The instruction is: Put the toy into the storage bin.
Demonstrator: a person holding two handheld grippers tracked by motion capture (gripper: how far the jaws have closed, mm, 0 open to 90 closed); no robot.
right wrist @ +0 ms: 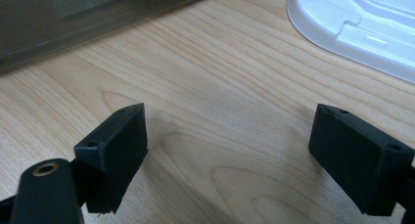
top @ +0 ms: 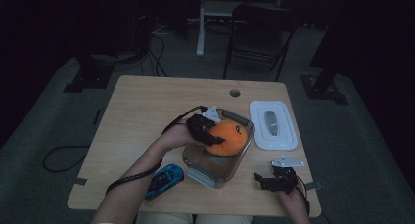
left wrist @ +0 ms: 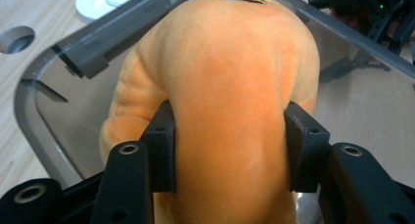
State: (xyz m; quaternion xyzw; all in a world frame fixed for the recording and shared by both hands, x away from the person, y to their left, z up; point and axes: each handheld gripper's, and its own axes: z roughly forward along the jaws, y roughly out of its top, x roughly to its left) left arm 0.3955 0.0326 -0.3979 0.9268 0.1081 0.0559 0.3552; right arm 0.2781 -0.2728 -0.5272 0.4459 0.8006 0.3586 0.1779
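Observation:
An orange plush toy [top: 226, 136] [left wrist: 235, 87] sits in the far end of a clear smoke-grey container [top: 215, 171] [left wrist: 29, 101], partly above its rim. My left gripper [top: 210, 133] [left wrist: 230, 145] reaches in from the left, and its two black pads press into the toy's sides, pinching the soft body. My right gripper [top: 262, 180] [right wrist: 230, 155] rests low over the wooden table near the front right corner. Its jaws are spread wide, with bare wood between them.
A white lid [top: 272, 124] [right wrist: 362, 23] lies to the right of the container. A blue toy car [top: 164, 180] sits at the front left by my left forearm. The table has a cable hole [top: 235, 93] near its far edge. A folding chair stands beyond the table.

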